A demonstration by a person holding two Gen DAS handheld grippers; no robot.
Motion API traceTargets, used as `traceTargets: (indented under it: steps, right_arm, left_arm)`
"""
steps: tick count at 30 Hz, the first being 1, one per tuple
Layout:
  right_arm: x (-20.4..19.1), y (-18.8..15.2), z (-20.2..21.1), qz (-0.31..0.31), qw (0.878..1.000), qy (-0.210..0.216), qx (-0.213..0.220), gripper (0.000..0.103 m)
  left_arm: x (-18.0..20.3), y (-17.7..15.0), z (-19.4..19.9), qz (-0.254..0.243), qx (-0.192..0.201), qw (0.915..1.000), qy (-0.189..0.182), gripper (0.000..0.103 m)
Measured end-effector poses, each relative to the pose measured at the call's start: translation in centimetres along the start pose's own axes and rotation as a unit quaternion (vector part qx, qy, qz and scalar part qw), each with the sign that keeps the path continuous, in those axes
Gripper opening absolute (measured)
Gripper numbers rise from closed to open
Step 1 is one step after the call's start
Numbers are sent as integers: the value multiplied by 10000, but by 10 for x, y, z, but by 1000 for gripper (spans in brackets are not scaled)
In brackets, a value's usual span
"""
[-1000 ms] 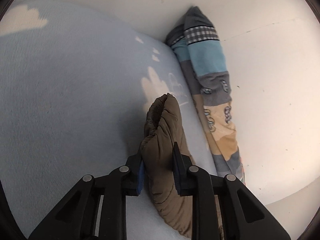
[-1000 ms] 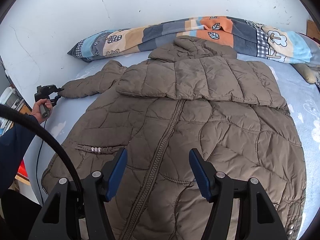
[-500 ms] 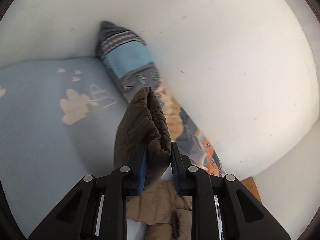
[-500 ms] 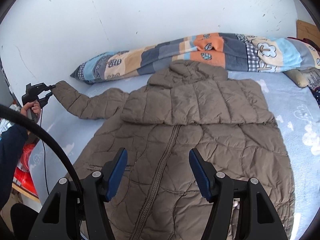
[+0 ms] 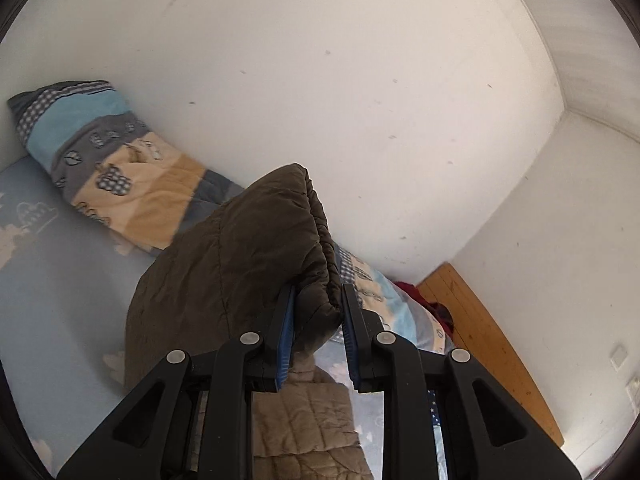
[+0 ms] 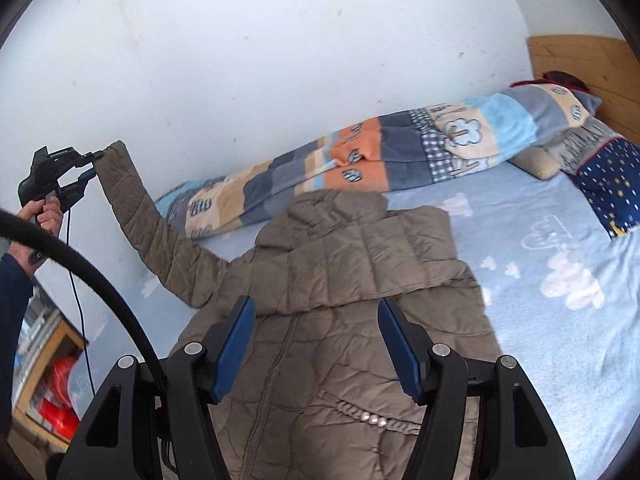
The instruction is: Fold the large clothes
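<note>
Left wrist view: left gripper [image 5: 316, 320] is raised above the bed [image 5: 60, 280] and pitched slightly downward toward the white wall [image 5: 360, 100].
Left fingers: clenched on the sleeve cuff [image 5: 316, 272] of the jacket [image 5: 304, 428]; blue pads press the cuff from both sides.
Sleeve axis: cuff end points up and away toward the wall; the sleeve body drops back below the gripper toward the bed.
Sleeve look: dark brown-grey quilted fabric, puffy, gathered seam along the cuff edge.
Bed surroundings: patchwork blanket roll [image 5: 132, 184] lies along the wall at the far edge of the bed.

Right wrist view: right gripper [image 6: 314, 344] hovers over the jacket [image 6: 340, 320], tilted downward.
Right fingers: released, spread wide, nothing between them.
Left hand [image 6: 42, 216]: at the bed's left edge, gripping the left gripper [image 6: 90, 166] handle, sleeve [image 6: 148, 228] lifted off the bed.
Jacket position: flat on the bed [image 6: 540, 320], zipper up.
Jacket axis: hood [image 6: 332, 212] toward the blanket roll [image 6: 380, 152], hem toward the camera.
Jacket look: taupe quilted padding, central zipper, snap studs at one pocket.
</note>
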State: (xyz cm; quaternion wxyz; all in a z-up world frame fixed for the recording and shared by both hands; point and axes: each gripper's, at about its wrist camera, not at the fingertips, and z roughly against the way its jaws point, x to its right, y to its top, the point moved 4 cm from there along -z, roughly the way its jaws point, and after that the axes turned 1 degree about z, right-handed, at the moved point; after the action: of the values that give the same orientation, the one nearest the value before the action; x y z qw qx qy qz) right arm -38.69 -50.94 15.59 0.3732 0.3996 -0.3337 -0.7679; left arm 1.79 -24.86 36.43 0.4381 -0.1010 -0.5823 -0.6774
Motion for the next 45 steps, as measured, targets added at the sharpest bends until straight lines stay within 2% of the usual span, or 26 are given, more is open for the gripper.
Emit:
traceTargets:
  steps: [4, 6, 11, 18, 22, 24, 27, 31, 33, 37, 40, 43, 45]
  right_arm:
    - [28, 11, 23, -280, 9993, -132, 221, 69]
    - [41, 15, 33, -445, 9984, -164, 301, 69]
    - [67, 20, 52, -778, 9959, -251, 389, 69]
    - [90, 26, 67, -1071, 9925, -289, 506, 69]
    - [94, 26, 71, -1136, 9916, -302, 549, 69]
    - [96, 27, 71, -1111, 9918, -318, 545, 69]
    - [100, 29, 71, -1160, 9909, -352, 580, 69]
    - [102, 30, 71, -1242, 9900, -336, 571, 69]
    - [101, 30, 69, -1249, 9902, -320, 544, 69]
    - [95, 28, 64, -1183, 9914, -282, 479, 69]
    - [90, 27, 56, -1048, 9930, -363, 400, 69]
    - [82, 32, 33, -924, 9954, -96, 221, 69]
    - [72, 37, 5, -748, 9971, 125, -103, 69]
  left_arm:
    - [73, -41, -59, -260, -437, 9983, -298, 21]
    - [91, -66, -87, -301, -655, 9969, -318, 21]
    - [121, -152, -167, -283, -1407, 9890, -350, 21]
    - [105, -270, -246, -114, -2250, 9741, -185, 21]
    - [91, -319, -281, -78, -2624, 9649, 85, 21]
    - [85, -333, -285, -16, -2785, 9604, 33, 21]
    - [91, -332, -276, -172, -2800, 9599, -38, 22]
    - [89, -300, -248, -371, -2530, 9667, 66, 38]
    - [76, -278, -228, -426, -2318, 9714, 272, 44]
    - [19, -232, -189, -377, -2000, 9753, 852, 45]
    - [-26, -211, -163, -523, -1900, 9695, 1455, 45]
    - [-70, -194, -135, -671, -1914, 9616, 1851, 45]
    - [-89, -185, -126, -653, -1937, 9595, 1941, 47]
